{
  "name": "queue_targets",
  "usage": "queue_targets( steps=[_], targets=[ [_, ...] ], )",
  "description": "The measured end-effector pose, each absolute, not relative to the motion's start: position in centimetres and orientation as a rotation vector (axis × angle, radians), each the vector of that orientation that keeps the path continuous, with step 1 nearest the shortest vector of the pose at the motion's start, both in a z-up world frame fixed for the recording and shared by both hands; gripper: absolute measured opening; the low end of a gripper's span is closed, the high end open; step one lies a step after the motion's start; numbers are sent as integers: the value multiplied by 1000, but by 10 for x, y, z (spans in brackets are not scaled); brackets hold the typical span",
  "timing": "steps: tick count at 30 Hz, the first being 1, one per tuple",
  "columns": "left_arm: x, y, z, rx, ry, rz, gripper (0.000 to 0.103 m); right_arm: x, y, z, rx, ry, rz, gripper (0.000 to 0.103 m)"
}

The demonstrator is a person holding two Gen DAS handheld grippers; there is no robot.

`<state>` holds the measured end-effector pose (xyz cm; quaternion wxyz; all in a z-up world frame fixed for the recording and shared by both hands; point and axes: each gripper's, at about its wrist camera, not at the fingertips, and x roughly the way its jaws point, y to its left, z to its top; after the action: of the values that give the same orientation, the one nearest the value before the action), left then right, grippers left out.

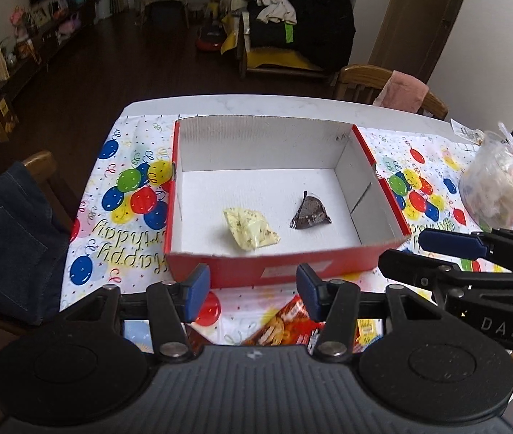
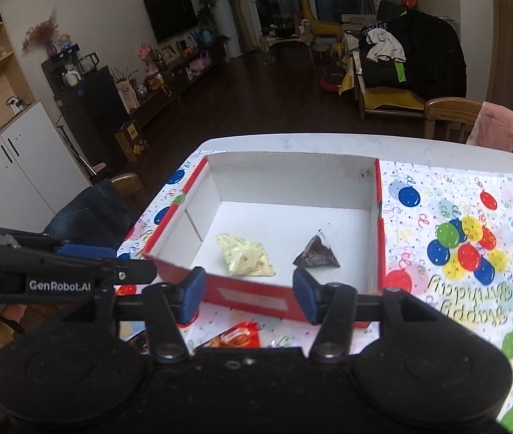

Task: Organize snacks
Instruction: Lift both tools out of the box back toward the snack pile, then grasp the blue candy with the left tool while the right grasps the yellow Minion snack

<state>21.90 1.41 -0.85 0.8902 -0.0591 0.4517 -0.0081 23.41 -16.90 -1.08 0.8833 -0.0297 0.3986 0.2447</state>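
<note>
Inside the red box, on its white floor, lie two snacks: a pale yellow packet near the middle and a dark triangular packet well apart to its right. Neither touches a wall of the box. The box sits on a balloon-printed birthday cloth that covers the white counter. More snacks lie on the cloth in front of the box, among them an orange-red wrapper, partly hidden behind the fingers. The left hand-held gripper hangs over the near side of the box with its jaws partly apart and nothing between them. The right hand-held gripper is just beside it, likewise partly open and empty. A clear plastic bag stands on the cloth to the right.
</note>
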Motion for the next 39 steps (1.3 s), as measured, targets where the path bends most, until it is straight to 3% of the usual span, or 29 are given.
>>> queue_targets(
  steps=[6, 8, 11, 17, 23, 26, 30, 39],
  targets=[
    [184, 18, -4, -91, 868, -3, 58, 206, -168, -12, -63, 799, 511, 66],
    [173, 20, -3, -86, 848, 1, 58, 196, -167, -11, -73, 785, 518, 75],
    [159, 24, -3, -85, 818, 26, 67, 183, -167, -13, -88, 764, 525, 81],
    [137, 28, -9, -72, 794, 46, 70, 161, -168, -26, -121, 738, 537, 89],
    [120, 28, -20, -72, 761, 61, 81, 142, -170, -45, -159, 741, 545, 97],
    [112, 31, -27, -97, 753, 57, 81, 134, -170, -56, -197, 730, 510, 100],
    [98, 34, -37, -152, 729, 40, 92, 128, -173, -74, -230, 749, 501, 101],
    [93, 28, -79, -128, 847, 36, 92, 103, -170, -111, -324, 825, 565, 101]
  ],
)
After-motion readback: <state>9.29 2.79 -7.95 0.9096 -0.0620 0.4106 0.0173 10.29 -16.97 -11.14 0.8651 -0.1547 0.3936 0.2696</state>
